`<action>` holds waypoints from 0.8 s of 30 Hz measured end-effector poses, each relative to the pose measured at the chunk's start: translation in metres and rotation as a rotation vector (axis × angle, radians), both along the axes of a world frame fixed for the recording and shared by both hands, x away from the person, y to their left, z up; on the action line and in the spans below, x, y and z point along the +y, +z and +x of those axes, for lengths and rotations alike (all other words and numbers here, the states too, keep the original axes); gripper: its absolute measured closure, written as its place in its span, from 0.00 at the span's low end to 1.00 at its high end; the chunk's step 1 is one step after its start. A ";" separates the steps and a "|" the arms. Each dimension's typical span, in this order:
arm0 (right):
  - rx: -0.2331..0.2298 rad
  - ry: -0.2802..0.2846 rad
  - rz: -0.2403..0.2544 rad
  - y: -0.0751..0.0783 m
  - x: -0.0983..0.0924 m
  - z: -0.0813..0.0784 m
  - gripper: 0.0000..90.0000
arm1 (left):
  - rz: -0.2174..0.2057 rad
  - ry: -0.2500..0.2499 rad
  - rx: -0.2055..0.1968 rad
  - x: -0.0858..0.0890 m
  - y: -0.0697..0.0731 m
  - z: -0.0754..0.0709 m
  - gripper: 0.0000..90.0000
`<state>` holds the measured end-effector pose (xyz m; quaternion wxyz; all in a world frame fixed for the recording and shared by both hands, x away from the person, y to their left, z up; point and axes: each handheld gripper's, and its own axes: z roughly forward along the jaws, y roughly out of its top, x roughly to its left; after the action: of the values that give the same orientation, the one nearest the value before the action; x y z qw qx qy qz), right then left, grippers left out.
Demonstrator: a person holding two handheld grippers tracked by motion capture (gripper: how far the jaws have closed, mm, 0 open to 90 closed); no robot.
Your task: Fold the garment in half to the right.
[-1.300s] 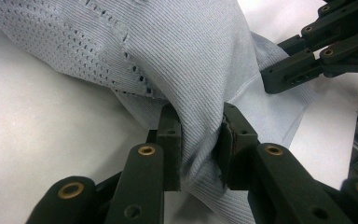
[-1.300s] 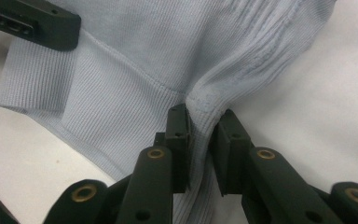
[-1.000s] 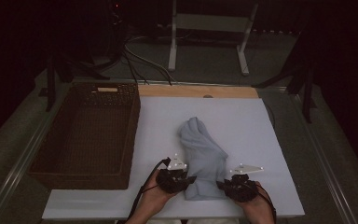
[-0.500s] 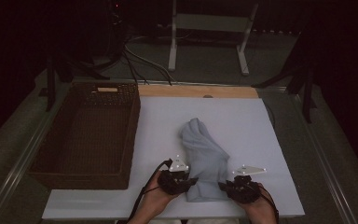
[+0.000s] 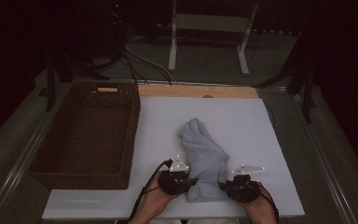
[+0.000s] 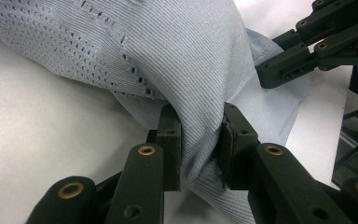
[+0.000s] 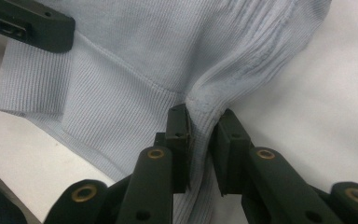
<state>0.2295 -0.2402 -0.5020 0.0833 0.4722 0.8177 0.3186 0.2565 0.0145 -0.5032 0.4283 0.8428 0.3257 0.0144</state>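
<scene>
Fingers of both grippers pinch blue garment (image 5: 205, 158) beside bare wicker basket (image 5: 44, 165)

Black tool (image 6: 199, 149) links, brass-coloured pivot pins, grey three-cornered top plates.

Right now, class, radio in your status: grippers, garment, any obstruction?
Left gripper shut on light blue knit garment. Right gripper shut on its near edge too. Garment bunched on white board; wicker basket left, nothing in the way.

The pale blue garment (image 6: 186, 56) runs past the left gripper view's top edge — its near hem hidden behind that tool's jaws.
</scene>
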 end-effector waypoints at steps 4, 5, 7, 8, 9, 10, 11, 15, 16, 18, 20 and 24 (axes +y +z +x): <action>0.001 0.000 -0.002 0.000 0.000 0.000 0.87 | 0.001 0.002 0.000 0.000 0.000 0.000 0.83; 0.001 0.001 -0.002 0.000 0.000 0.000 0.87 | 0.001 0.002 0.000 0.000 0.000 -0.001 0.83; 0.000 0.000 -0.001 0.000 0.000 0.000 0.87 | 0.001 0.001 0.000 0.000 0.000 -0.001 0.83; 0.000 0.000 -0.001 0.001 0.000 0.000 0.87 | 0.001 0.001 0.001 0.000 0.000 -0.001 0.83; 0.000 0.000 -0.001 0.001 0.000 0.000 0.87 | 0.000 0.001 0.001 0.000 0.000 -0.001 0.83; -0.001 0.000 -0.001 0.001 0.000 0.000 0.87 | 0.000 0.002 0.001 0.001 0.000 -0.001 0.83; -0.003 0.001 -0.004 0.001 0.000 0.000 0.87 | -0.001 0.003 0.001 0.001 0.000 -0.001 0.83; -0.010 -0.001 -0.007 0.001 0.000 -0.002 0.87 | 0.000 0.001 0.002 0.001 0.000 -0.002 0.83; -0.011 -0.003 -0.006 0.001 0.000 -0.002 0.87 | 0.000 0.001 0.003 0.001 0.001 -0.002 0.83; -0.014 -0.004 -0.006 0.001 0.000 -0.003 0.87 | -0.003 0.001 0.007 0.001 0.001 -0.003 0.83; -0.017 -0.002 -0.005 0.001 -0.001 -0.003 0.87 | -0.004 -0.002 0.009 0.001 0.001 -0.003 0.83; -0.019 -0.006 -0.001 0.002 -0.002 -0.005 0.87 | -0.008 -0.006 0.014 0.000 0.001 -0.005 0.83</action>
<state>0.2249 -0.2427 -0.5001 0.0921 0.4716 0.8156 0.3222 0.2517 0.0142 -0.5024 0.4295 0.8421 0.3262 0.0058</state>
